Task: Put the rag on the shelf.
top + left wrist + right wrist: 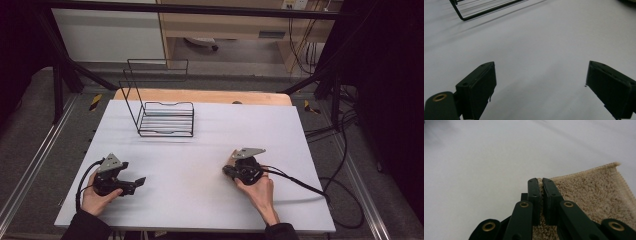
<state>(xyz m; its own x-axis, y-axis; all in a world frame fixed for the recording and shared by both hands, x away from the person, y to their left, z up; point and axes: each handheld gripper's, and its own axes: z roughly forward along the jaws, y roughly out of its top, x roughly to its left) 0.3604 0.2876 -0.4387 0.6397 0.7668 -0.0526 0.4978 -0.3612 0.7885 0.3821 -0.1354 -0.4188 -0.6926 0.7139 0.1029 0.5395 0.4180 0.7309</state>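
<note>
Right gripper jaws pinch the tan towel (edge only).

Lab: black frame, trailing cables, white table.

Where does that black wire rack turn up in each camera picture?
High view: wire rack on the white table, far side, left of centre.
Left gripper view: its lower corner, top left.
Right gripper view: faces a beige towel.
Shared landmark: the white table.
</note>
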